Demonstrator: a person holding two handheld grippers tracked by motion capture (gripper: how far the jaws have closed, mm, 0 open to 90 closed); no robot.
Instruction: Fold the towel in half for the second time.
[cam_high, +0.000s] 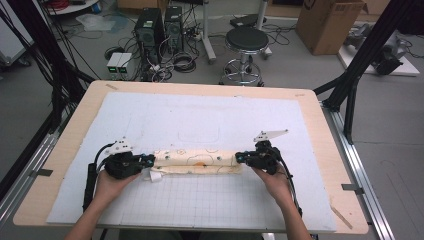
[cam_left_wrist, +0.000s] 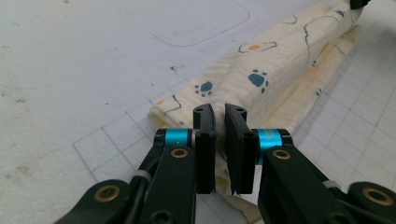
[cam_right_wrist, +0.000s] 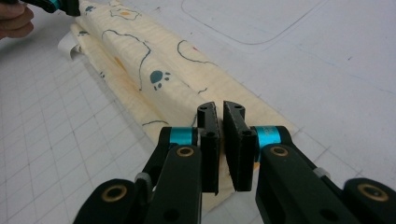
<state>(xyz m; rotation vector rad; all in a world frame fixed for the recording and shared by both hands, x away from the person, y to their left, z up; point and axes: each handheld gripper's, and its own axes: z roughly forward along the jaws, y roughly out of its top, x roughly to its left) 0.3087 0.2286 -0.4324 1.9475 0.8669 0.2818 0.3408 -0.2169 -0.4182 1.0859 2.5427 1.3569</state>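
A cream cloth (cam_high: 197, 161) printed with blue paw marks lies folded into a long strip across the gridded white mat (cam_high: 210, 200). My left gripper (cam_high: 150, 161) sits at its left end and my right gripper (cam_high: 240, 158) at its right end. In the left gripper view the jaws of the left gripper (cam_left_wrist: 219, 112) stand almost together, pinched on the cloth (cam_left_wrist: 261, 79) end. In the right gripper view the right gripper (cam_right_wrist: 220, 108) is shut the same way on the other end of the cloth (cam_right_wrist: 154, 70). A small white tag (cam_right_wrist: 67, 46) sticks out near the far end.
The mat covers a wooden table (cam_high: 65, 150) with metal rails along both sides. Beyond the far edge stand a black stool (cam_high: 246, 42), computer towers (cam_high: 150, 30) with cables, and a cardboard box (cam_high: 327, 22).
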